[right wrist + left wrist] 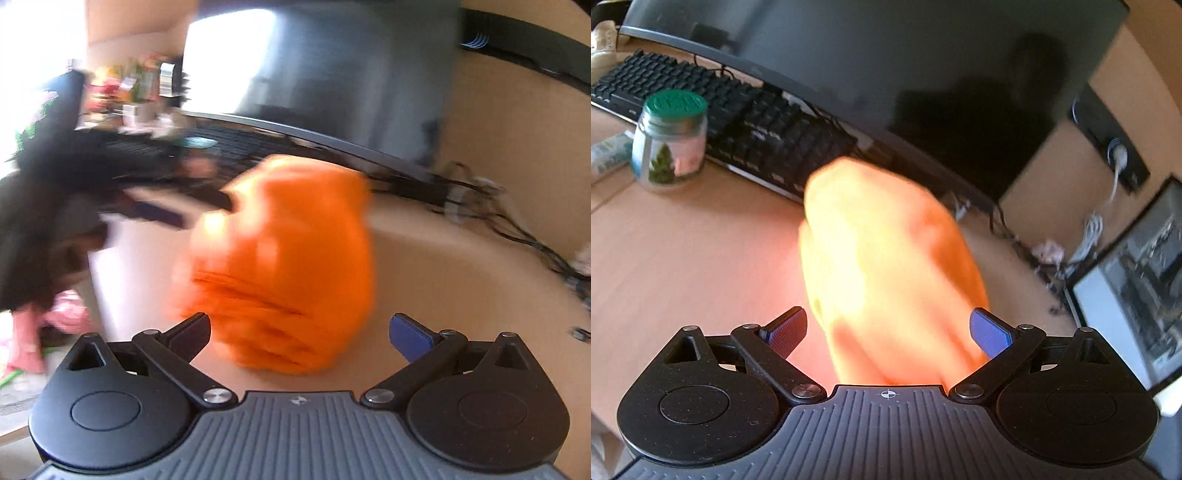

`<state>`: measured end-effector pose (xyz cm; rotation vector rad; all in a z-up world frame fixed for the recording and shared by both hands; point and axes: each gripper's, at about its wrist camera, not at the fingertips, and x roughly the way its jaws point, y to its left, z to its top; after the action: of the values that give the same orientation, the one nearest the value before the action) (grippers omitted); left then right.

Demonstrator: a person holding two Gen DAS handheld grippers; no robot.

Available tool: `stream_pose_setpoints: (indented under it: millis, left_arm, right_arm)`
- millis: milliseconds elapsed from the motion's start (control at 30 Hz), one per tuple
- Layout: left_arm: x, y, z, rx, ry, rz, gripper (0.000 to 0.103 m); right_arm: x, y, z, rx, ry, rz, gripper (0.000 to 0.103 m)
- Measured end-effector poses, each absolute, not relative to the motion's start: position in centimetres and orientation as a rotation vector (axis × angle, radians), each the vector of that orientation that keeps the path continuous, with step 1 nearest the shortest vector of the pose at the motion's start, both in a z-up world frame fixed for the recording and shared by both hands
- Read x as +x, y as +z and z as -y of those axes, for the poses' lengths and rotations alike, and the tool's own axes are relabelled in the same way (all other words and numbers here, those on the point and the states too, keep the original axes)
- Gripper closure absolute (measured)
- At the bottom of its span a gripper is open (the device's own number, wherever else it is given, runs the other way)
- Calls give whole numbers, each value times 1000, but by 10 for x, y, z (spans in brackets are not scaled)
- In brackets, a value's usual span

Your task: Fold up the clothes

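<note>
An orange garment (886,266) is seen bunched on the wooden desk (683,258) straight ahead of both grippers, its long axis running away from the left gripper (888,328), whose wide-spread fingers flank its near end without clamping it. The right gripper (299,328) is likewise held wide, the cloth lying just ahead, slightly left. A green-lidded jar (670,142) is seen well apart; its contents cannot be told.

Black claw (888,330) — blue pads (990,334).

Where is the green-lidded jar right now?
In the left wrist view, the jar stands upper left on the desk, just in front of the black keyboard.
</note>
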<state>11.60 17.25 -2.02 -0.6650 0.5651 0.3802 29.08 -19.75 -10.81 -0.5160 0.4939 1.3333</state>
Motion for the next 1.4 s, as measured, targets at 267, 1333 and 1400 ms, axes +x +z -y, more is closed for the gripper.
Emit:
stream_pose_setpoints:
  millis: [267, 1333, 1400]
  left_arm:
    - [112, -32, -110, -477, 487, -650, 4]
    - [116, -32, -134, -374, 624, -704, 3]
    - [111, -27, -132, -405, 577, -675, 3]
  right_arm:
    - [315, -135, 176, -560, 1318, -493, 0]
    - [297, -138, 173, -622, 1326, -238, 0]
    - [307, -121, 195, -517, 1337, -279, 0]
